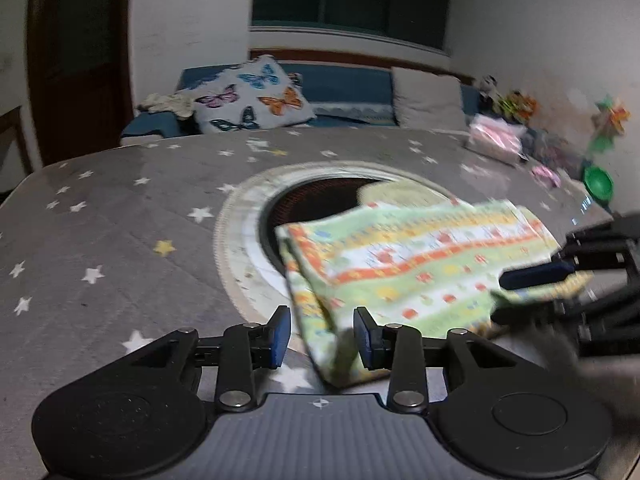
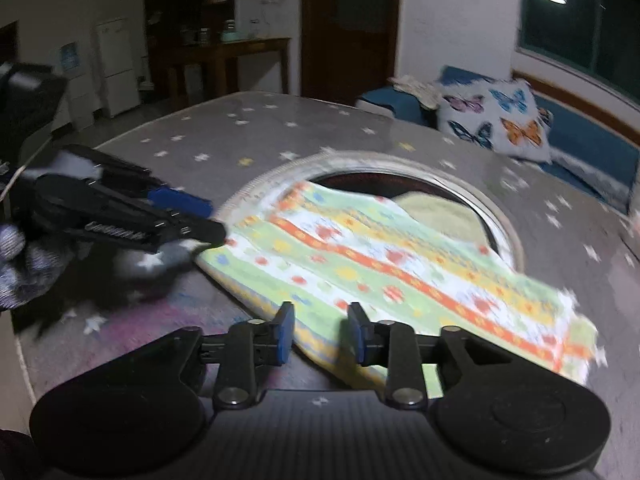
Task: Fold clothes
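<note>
A green, orange and yellow patterned cloth [image 1: 416, 264] lies folded on the grey star-print table cover, partly over the round opening; it also shows in the right wrist view [image 2: 384, 276]. My left gripper [image 1: 322, 336] is open, its jaws either side of the cloth's near corner. It shows from the side in the right wrist view [image 2: 200, 220], at the cloth's left corner. My right gripper [image 2: 320, 332] is open, with the cloth's near edge between its jaws. In the left wrist view it [image 1: 532, 284] is at the cloth's right edge.
The round opening [image 1: 320, 196] in the table cover [image 1: 120, 240] holds a dark heater and a pale green item. A butterfly cushion [image 1: 252, 98] lies on a blue sofa behind. A pink packet [image 1: 496, 136], toys and a green bowl [image 1: 598, 182] sit at the far right.
</note>
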Motion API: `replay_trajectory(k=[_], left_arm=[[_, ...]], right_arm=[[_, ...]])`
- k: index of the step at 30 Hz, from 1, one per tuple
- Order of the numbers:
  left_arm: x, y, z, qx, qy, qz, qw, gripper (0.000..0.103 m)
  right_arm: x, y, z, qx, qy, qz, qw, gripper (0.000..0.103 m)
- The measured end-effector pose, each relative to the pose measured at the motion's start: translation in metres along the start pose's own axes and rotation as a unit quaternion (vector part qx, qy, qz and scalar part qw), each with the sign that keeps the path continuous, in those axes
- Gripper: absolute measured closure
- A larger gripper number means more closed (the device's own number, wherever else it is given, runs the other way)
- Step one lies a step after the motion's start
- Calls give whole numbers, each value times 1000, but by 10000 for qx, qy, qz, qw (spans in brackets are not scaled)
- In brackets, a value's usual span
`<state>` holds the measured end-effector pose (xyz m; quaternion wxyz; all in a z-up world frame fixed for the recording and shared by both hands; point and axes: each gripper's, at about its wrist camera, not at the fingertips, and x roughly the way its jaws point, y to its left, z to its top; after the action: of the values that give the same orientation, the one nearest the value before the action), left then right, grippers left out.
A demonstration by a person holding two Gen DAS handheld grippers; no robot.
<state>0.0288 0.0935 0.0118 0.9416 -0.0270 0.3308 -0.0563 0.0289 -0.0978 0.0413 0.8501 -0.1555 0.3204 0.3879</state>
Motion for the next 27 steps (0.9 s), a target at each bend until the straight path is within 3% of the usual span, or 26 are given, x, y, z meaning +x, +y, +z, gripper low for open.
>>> replay_trajectory(k=[4, 8, 14, 16, 18, 21, 24, 27], left_arm=[[1, 20, 8, -444, -9, 104, 9990, 47], [3, 39, 17, -926, 30, 129, 9956, 42], [9, 49, 21, -1475, 110, -236, 9887, 34], [12, 47, 22, -1531, 146, -350, 9875, 33], [16, 44, 23, -1591, 194, -445, 9861, 32], [25, 39, 26, -1707, 293, -564, 9833, 32], [34, 36, 29, -1944, 433, -647, 9778, 32], [44, 38, 30, -2356, 608, -811, 9666, 32]], right_arm=[[15, 23, 12, -362, 37, 288, 9989, 59], [31, 49, 22, -733, 59, 500, 9960, 58], [58, 73, 25, -1027, 157, 480, 9934, 59], [60, 75, 24, -1058, 154, 378, 9936, 63], [59, 73, 25, -961, 136, 329, 9947, 80], [54, 61, 28, -585, 102, 443, 9973, 89], [42, 53, 32, -308, -44, 546, 9980, 92], [27, 43, 36, -71, -214, 620, 9978, 93]])
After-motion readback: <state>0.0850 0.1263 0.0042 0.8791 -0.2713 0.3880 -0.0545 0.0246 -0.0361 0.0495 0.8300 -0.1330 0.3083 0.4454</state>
